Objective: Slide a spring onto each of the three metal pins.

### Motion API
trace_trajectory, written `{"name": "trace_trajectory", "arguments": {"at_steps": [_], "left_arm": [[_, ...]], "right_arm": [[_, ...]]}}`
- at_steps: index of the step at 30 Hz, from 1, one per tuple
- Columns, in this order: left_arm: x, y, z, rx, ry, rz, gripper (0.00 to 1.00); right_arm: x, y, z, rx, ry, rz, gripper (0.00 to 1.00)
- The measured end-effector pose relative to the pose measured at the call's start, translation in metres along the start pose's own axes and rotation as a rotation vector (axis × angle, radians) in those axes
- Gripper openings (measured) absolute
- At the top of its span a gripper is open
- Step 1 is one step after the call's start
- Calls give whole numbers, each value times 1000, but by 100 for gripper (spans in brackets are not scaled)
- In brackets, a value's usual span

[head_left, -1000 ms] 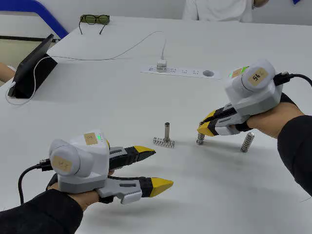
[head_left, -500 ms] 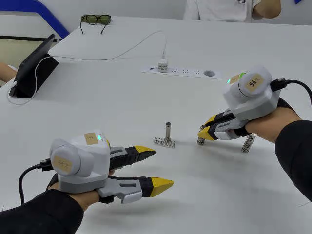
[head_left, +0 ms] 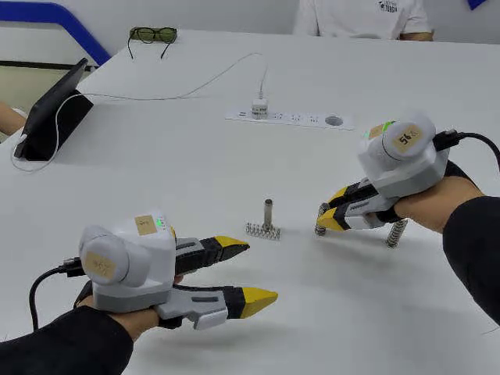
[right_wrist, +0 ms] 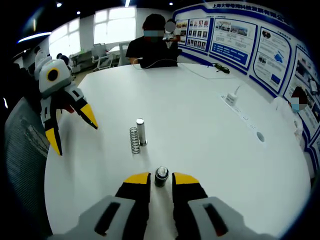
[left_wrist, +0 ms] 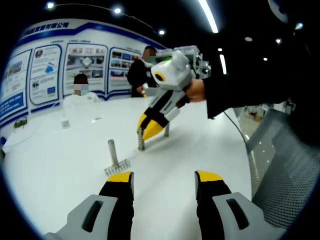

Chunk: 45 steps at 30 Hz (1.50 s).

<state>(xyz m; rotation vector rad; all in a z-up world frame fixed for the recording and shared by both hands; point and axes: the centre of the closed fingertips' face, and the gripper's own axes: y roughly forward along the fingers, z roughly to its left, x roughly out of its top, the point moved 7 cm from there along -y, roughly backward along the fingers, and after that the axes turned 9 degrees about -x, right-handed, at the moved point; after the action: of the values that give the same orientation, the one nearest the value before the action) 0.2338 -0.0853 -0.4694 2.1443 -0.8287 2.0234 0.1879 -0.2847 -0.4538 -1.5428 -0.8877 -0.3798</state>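
Right gripper [head_left: 326, 219] at a sprung pin [right_wrist: 161, 175] — left gripper [head_left: 254, 270] hovers open.
Right jaws narrow around it, grip unclear; a loose spring [head_left: 262, 230] lies beside the bare pin [head_left: 268, 211].

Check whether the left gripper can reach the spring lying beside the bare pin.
Probably yes: the left gripper is open, and only bare table lies between it and the spring.

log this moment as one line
right gripper straddling sprung pin, grip unclear | left gripper open, empty | bare pin, loose spring beside
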Motion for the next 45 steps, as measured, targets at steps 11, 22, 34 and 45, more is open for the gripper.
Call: {"name": "trace_trajectory", "arguments": {"at_steps": [11,22,34,45], "left_arm": [[0,0,0,-1,0,1,50],[0,0,0,2,1,1,50],[-1,-1,1,6,-3,2,50],[-2,-2,2,10,-4,3,49]], "right_arm": [[13,-7,2,-18,-27,-45,25],[30,-3,19,20,-70,-66,24],[35,15,38,67,-95,-50,23],[33,38,48,79,-112,-13,20]]}}
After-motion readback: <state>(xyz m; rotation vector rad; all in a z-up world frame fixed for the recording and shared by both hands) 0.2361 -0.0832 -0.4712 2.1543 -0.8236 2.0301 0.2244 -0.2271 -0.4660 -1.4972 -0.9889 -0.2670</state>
